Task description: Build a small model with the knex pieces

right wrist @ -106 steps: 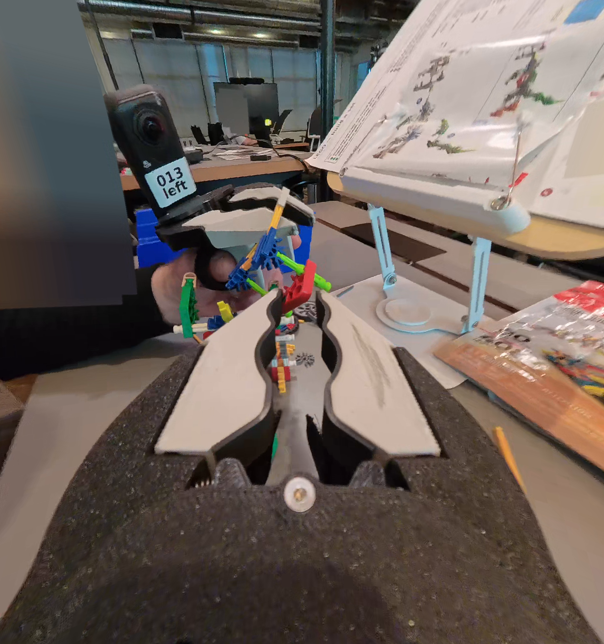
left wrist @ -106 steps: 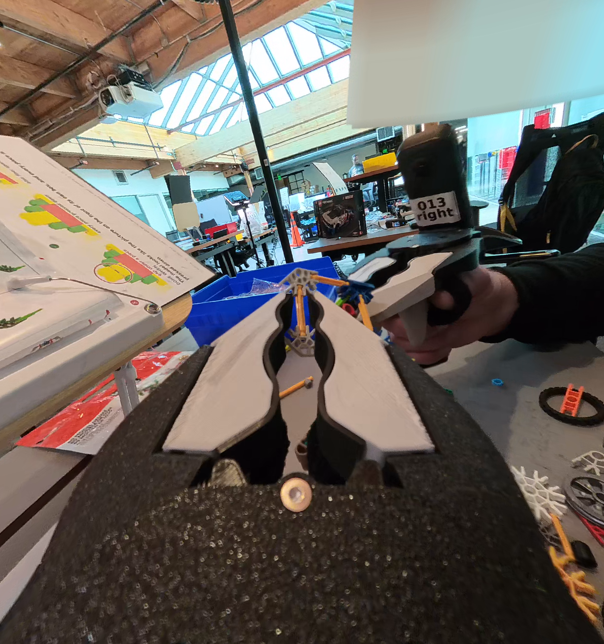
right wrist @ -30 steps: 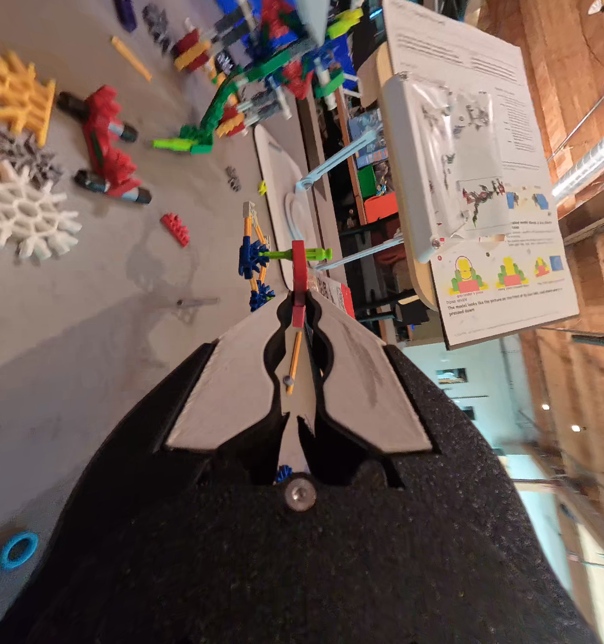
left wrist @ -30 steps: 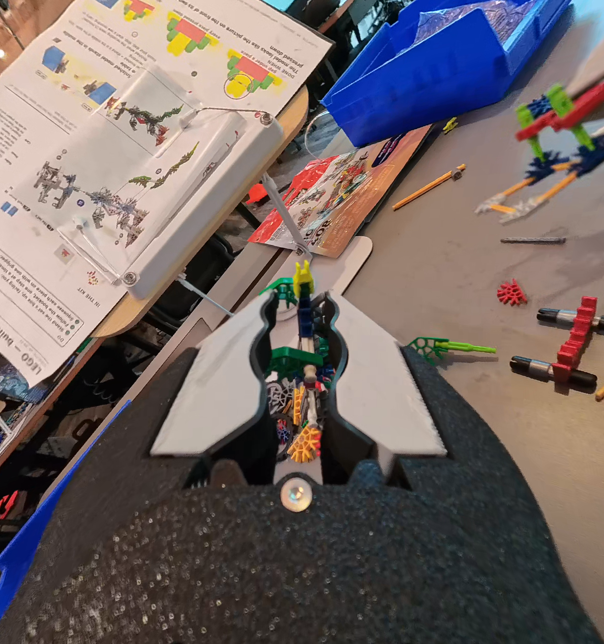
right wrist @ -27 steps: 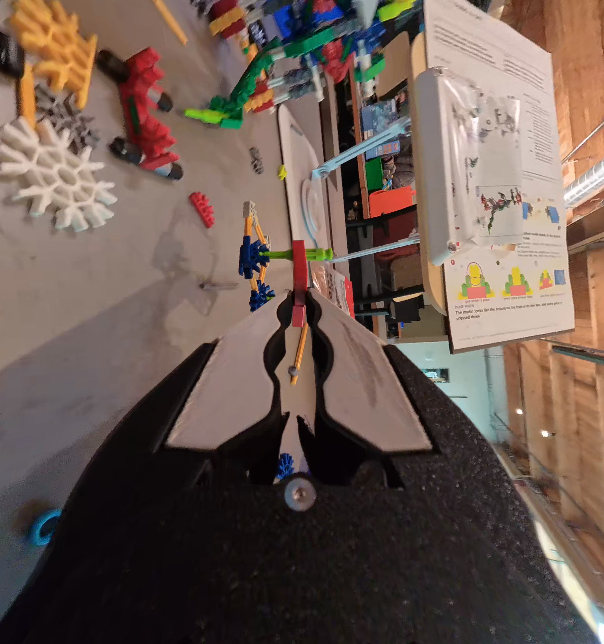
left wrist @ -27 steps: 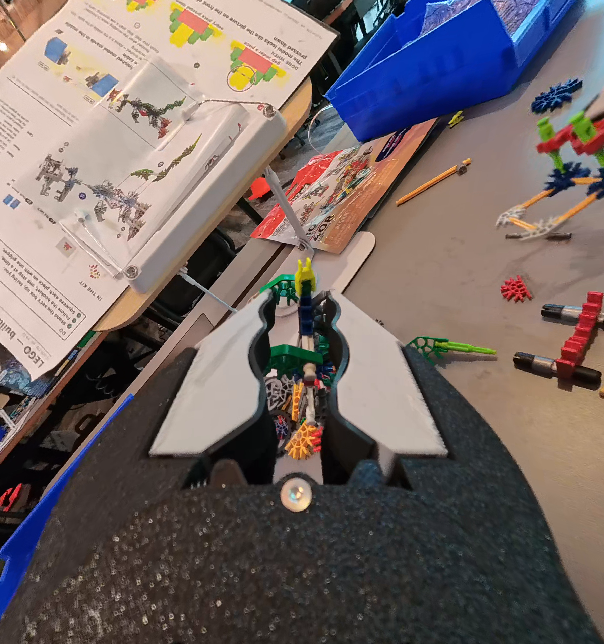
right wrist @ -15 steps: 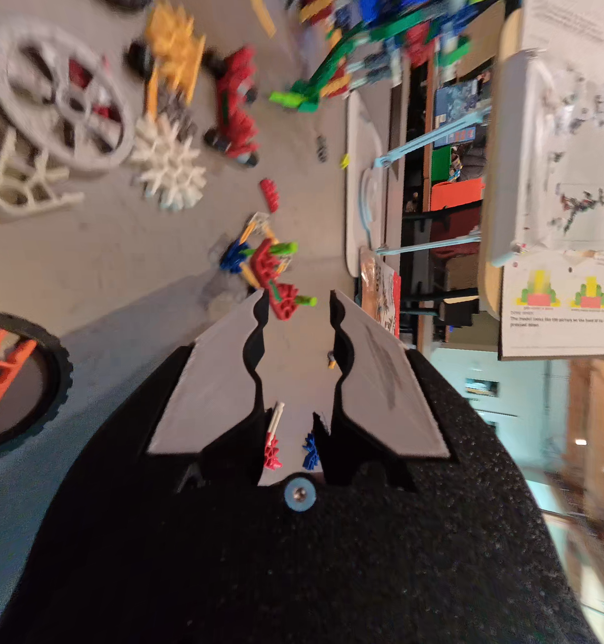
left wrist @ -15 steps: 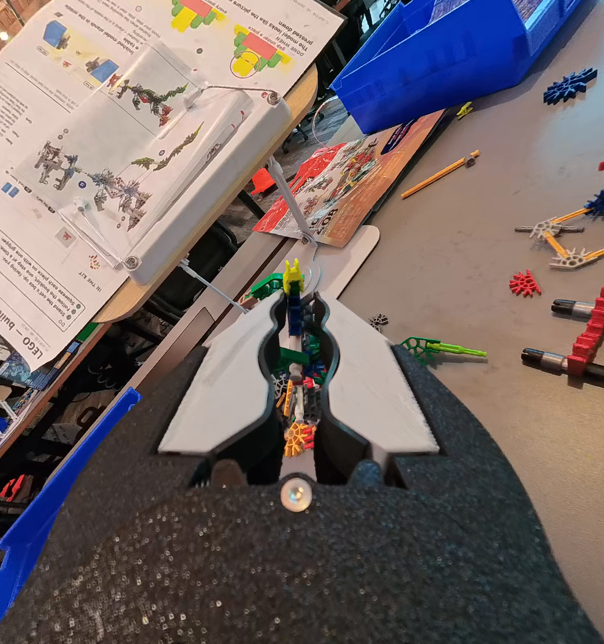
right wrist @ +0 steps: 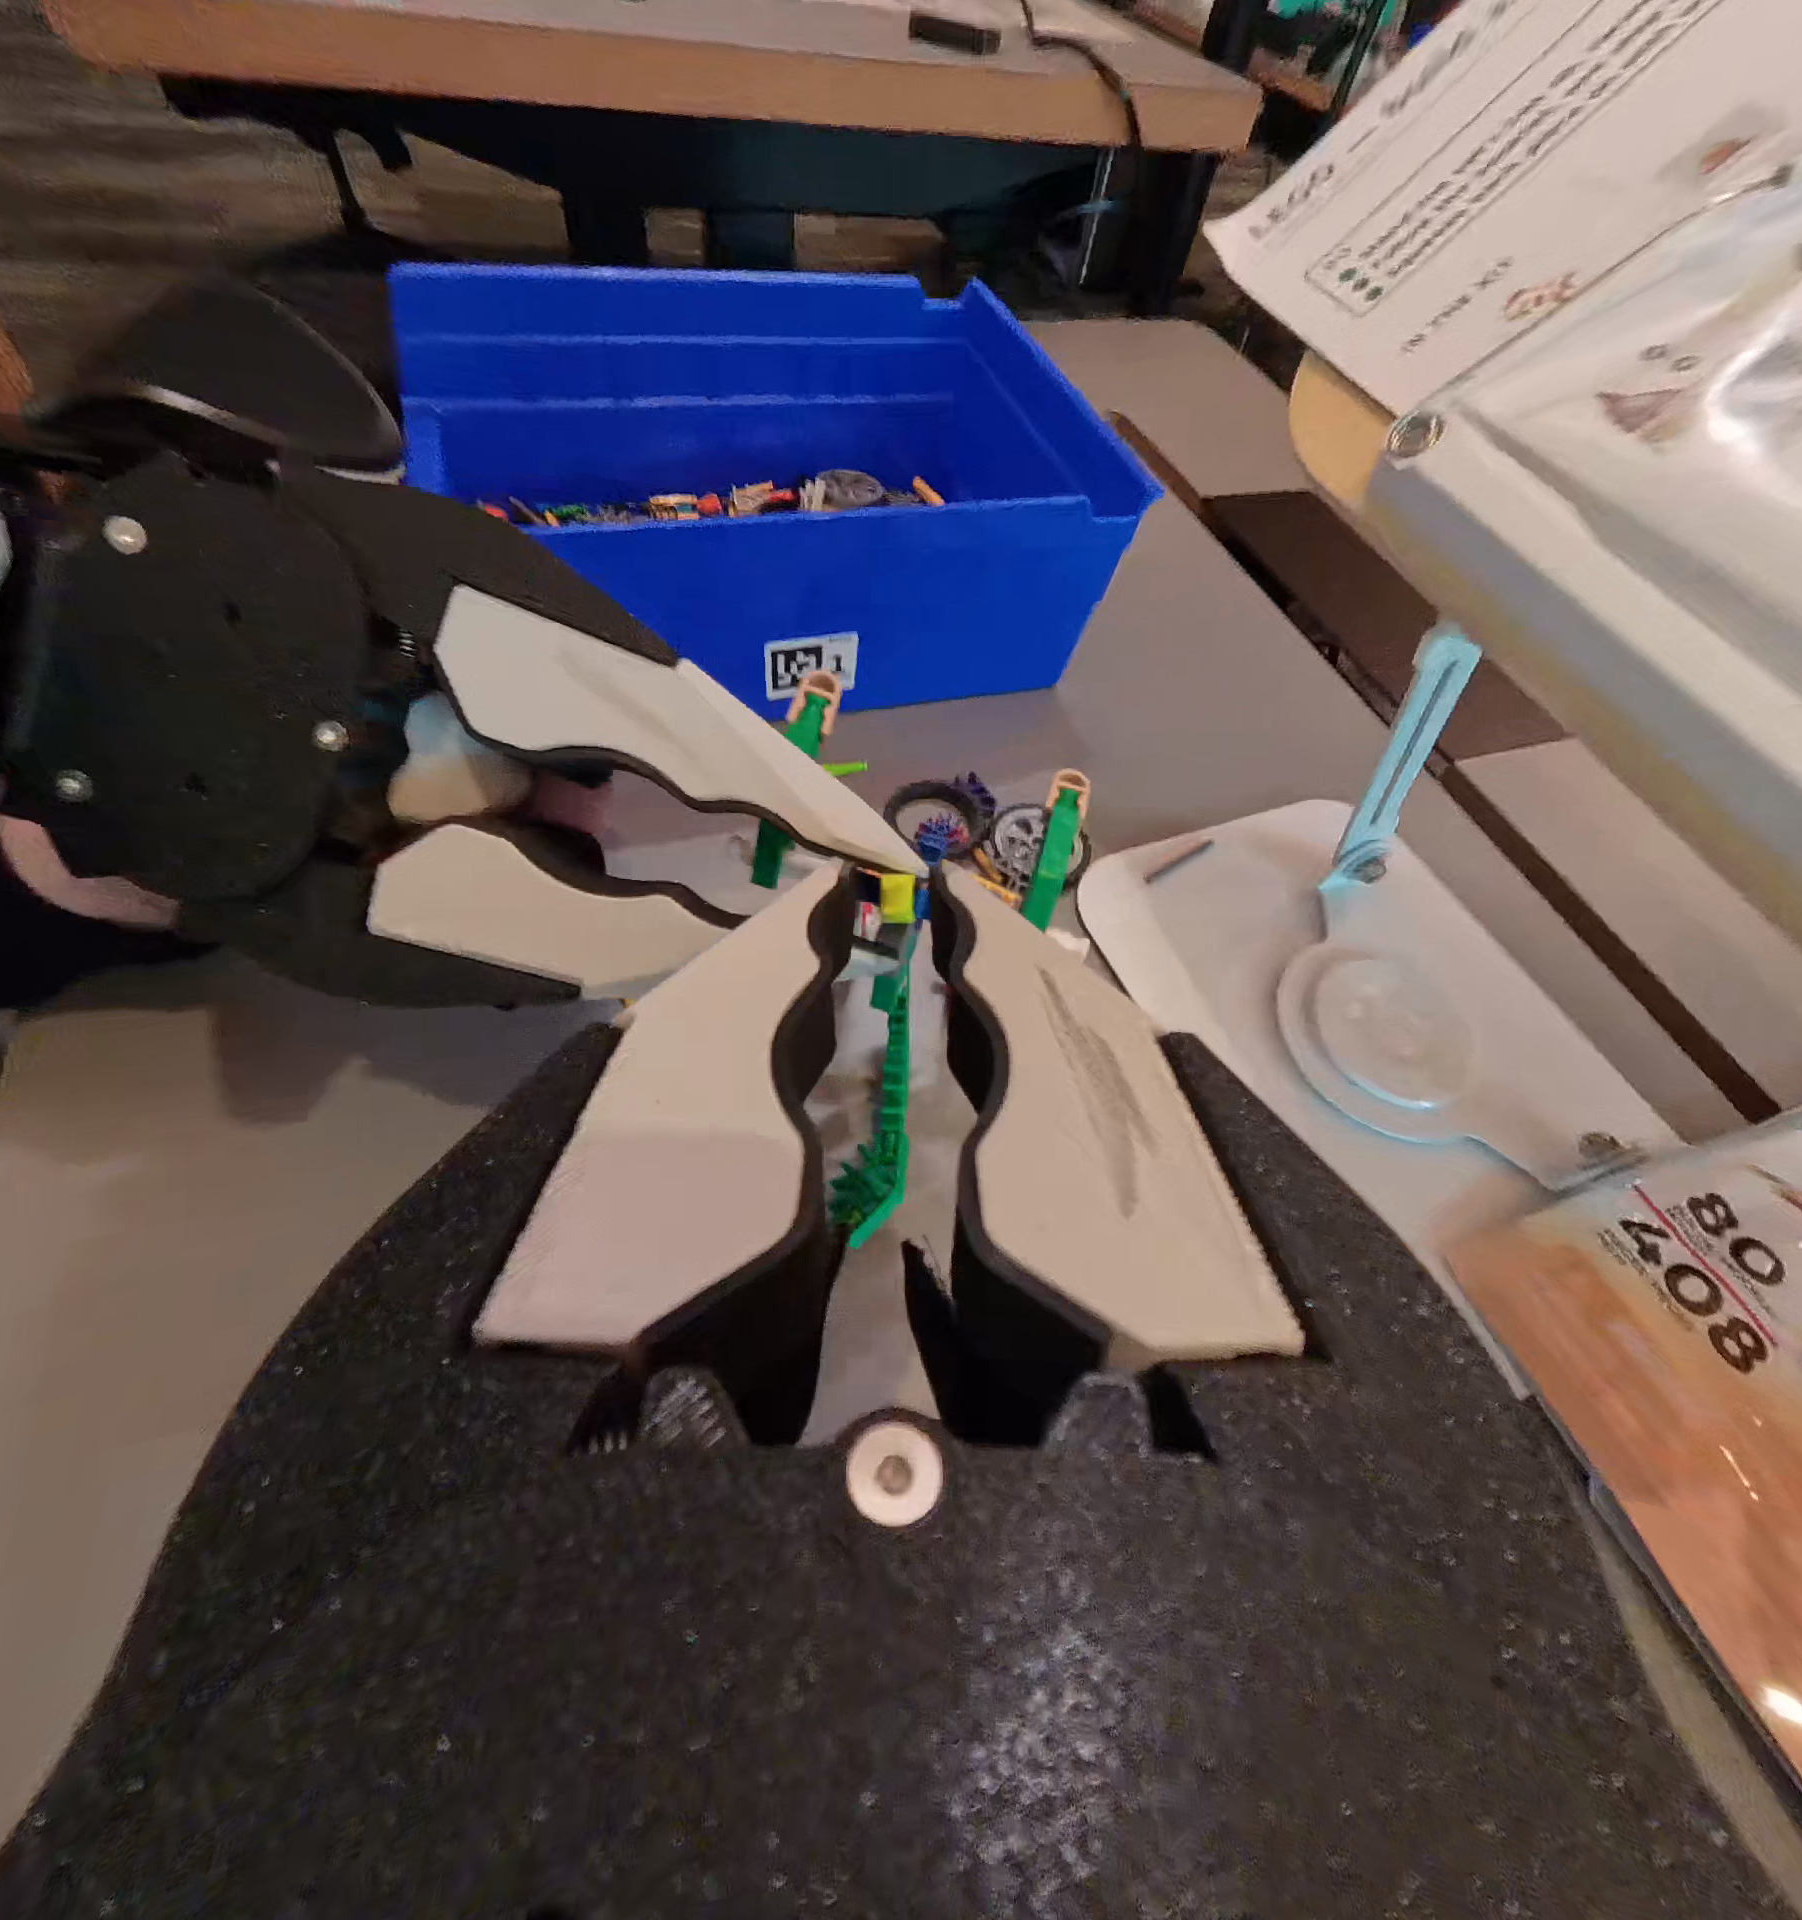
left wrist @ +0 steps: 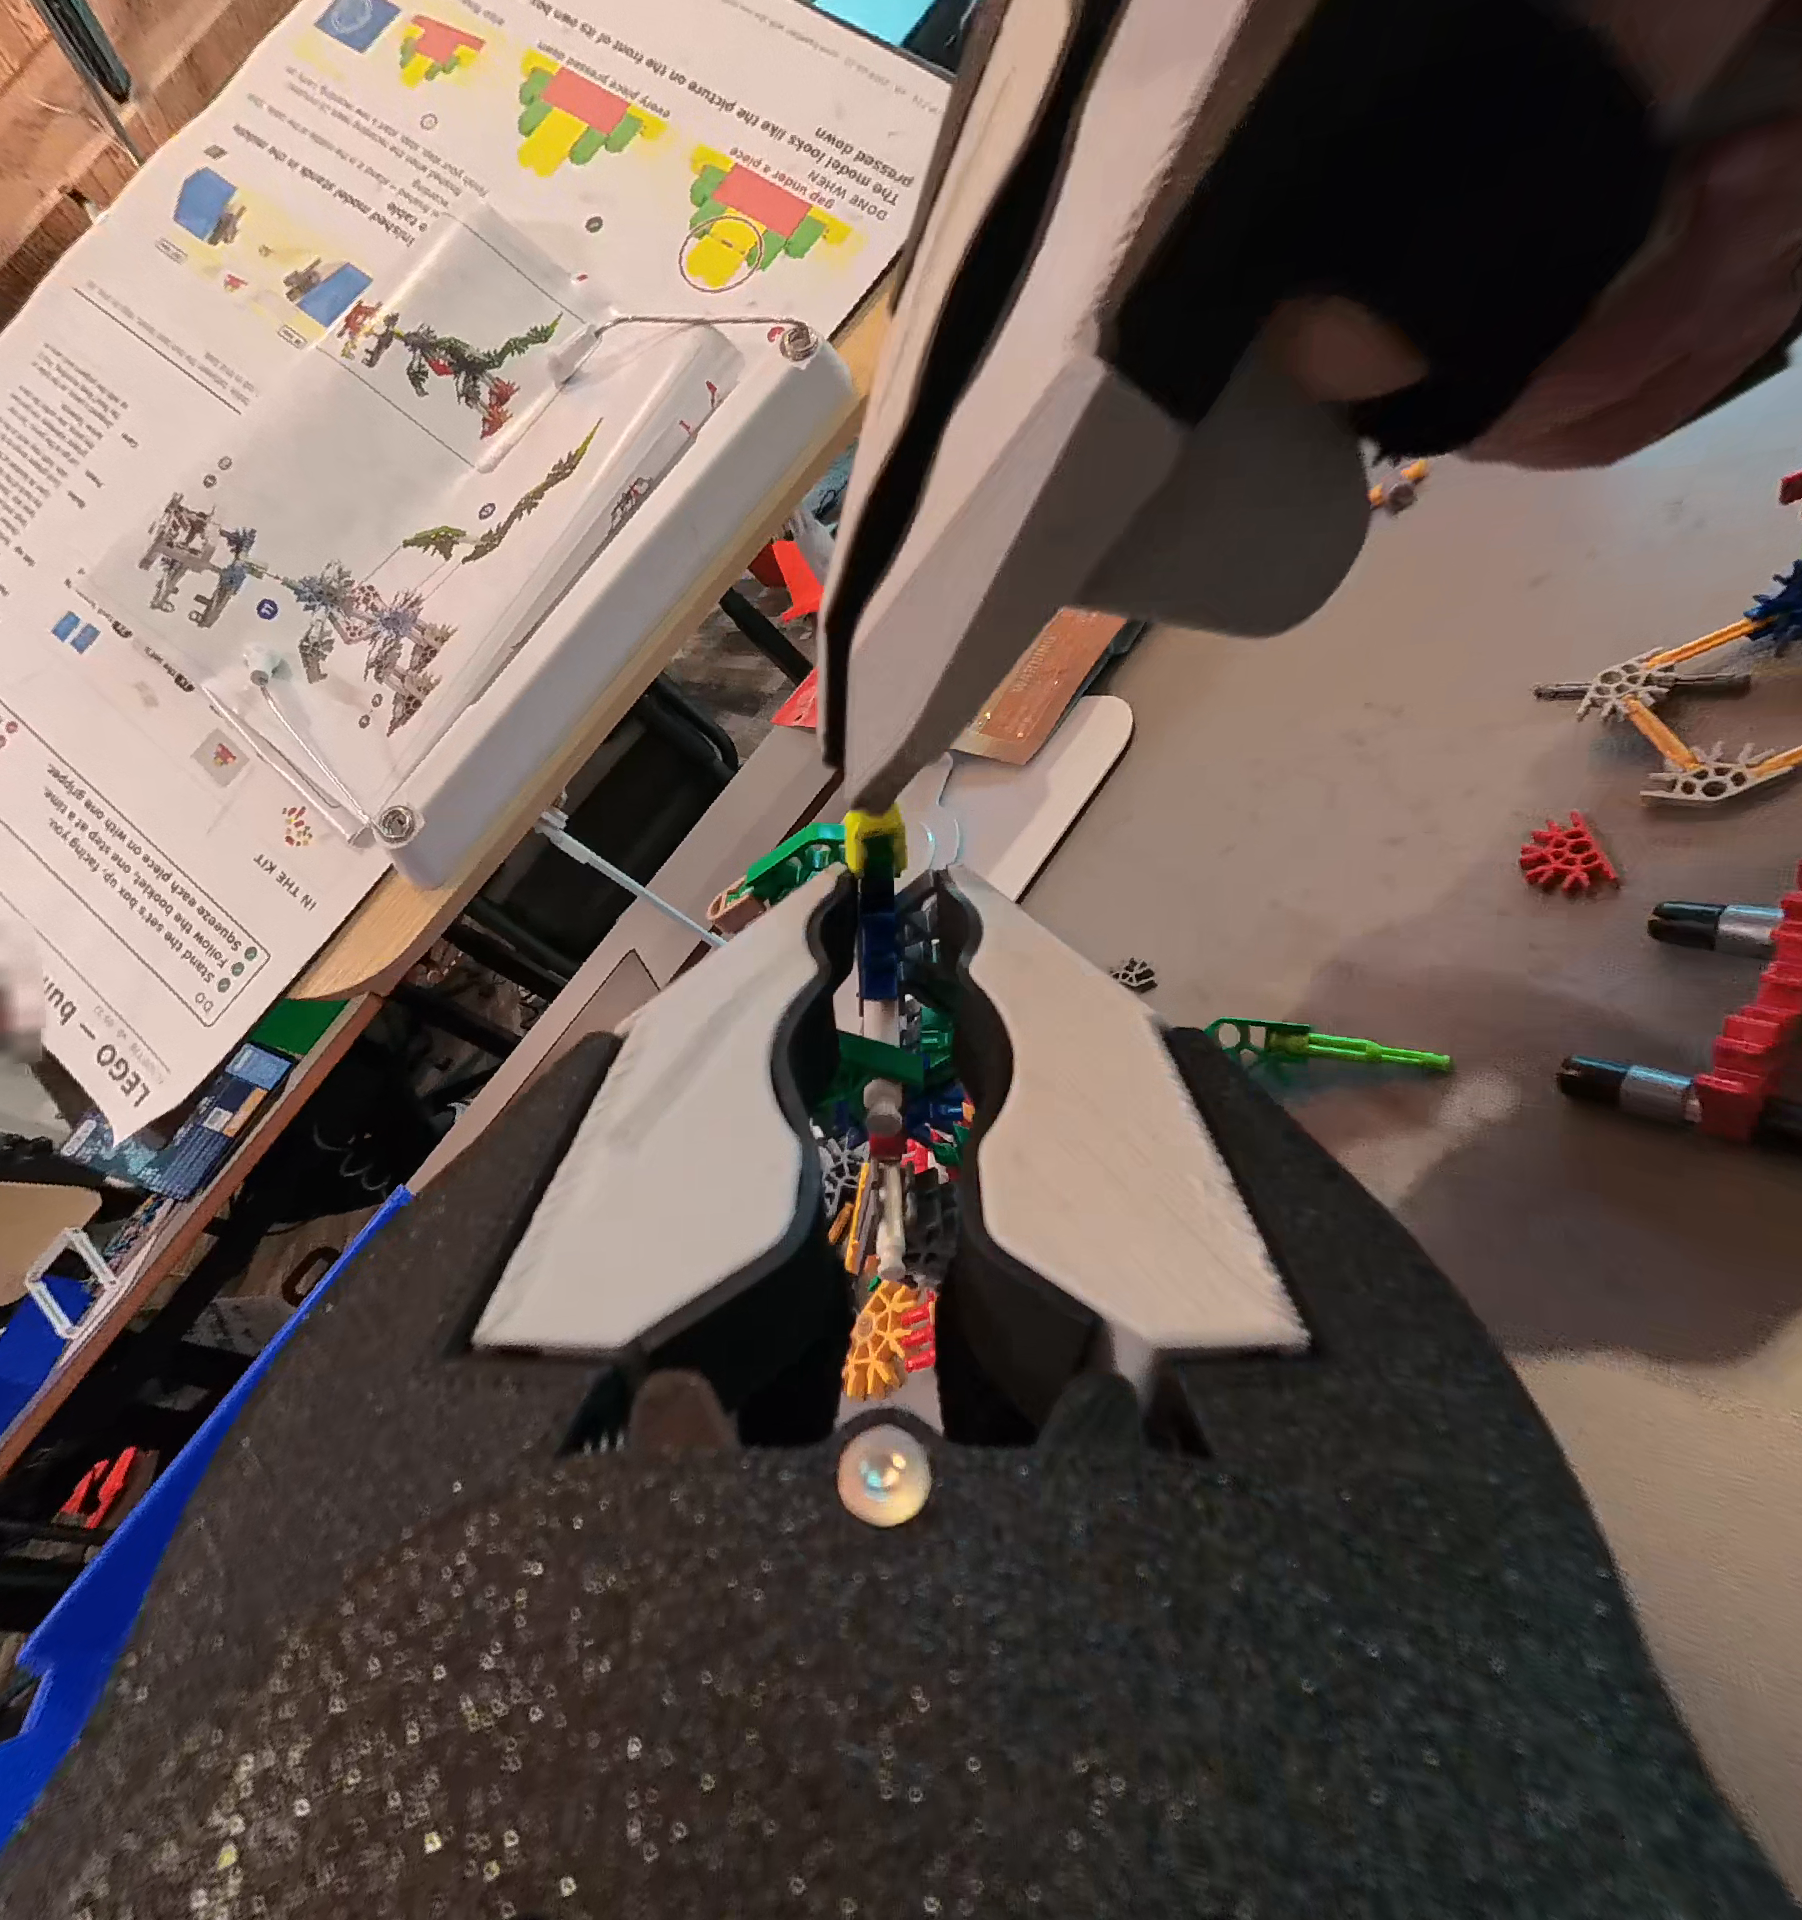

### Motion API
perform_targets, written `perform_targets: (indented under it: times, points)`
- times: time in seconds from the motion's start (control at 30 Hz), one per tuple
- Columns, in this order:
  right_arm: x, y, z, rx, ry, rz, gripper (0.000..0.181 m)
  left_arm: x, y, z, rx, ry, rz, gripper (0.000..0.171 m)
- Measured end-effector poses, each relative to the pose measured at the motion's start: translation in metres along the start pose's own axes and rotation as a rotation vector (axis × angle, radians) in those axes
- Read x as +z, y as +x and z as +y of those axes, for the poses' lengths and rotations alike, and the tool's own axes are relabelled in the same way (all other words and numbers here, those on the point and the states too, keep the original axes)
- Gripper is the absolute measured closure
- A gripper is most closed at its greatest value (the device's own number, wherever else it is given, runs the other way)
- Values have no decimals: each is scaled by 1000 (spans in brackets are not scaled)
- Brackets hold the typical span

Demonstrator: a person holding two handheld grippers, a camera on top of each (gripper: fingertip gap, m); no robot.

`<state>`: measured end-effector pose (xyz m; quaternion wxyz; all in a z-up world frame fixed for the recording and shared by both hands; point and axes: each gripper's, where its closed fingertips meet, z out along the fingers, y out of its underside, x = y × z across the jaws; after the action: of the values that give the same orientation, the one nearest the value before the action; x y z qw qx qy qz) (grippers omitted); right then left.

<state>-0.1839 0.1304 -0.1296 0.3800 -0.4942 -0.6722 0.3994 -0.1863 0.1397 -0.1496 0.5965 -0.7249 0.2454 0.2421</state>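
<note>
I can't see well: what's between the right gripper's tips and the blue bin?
The right wrist view shows green rods, small wheels and a blue connector on the grey table.

Workshop or maker-lab type space. Grey counter (left wrist: 1396, 665) littered with loose plastic construction-toy parts: rods, snowflake connectors, a red connector (left wrist: 1567, 854), small wheels (right wrist: 1022, 831). Blue parts bin (right wrist: 772, 582) full of mixed pieces sits at the counter's far side. Printed instruction sheet (left wrist: 357, 343) with build diagrams propped on a tilted white stand (right wrist: 1396, 831). Kit booklet (right wrist: 1686, 1382) lying flat. More wood-topped workbenches (right wrist: 668, 62) behind, wooden wall at upper left in the left wrist view.
</note>
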Motion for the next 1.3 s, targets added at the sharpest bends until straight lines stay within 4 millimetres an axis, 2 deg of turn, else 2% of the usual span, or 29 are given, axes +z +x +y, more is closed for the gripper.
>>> perform_targets:
  times: [0.1, 0.27, 0.57, 0.8, 0.93, 1.07, 1.3]
  points:
    - [5, 2, 6, -18, -46, -8, 177, 1, 0, -1, -8, 12, 7, 160]
    - [6, 1, 5, 0, -44, -30, 178, 0, 0, 0, -21, 21, 10, 160]
    - [5, -4, 4, 549, 141, -299, 176, -4, 1, -1, -58, 85, 43, 162]
    - [0, -13, 2, 703, 243, -435, 176, -13, 5, -6, -37, 191, 105, 161]
    - [-1, -19, 1, 747, 289, -464, 175, -20, 8, -7, -48, 243, 135, 162]
    - [-2, -23, 1, 578, 222, -340, 176, -23, 9, -6, -67, 239, 149, 161]
    - [-5, -33, -4, 703, 274, -519, 175, -34, 11, -12, -106, 320, 192, 161]
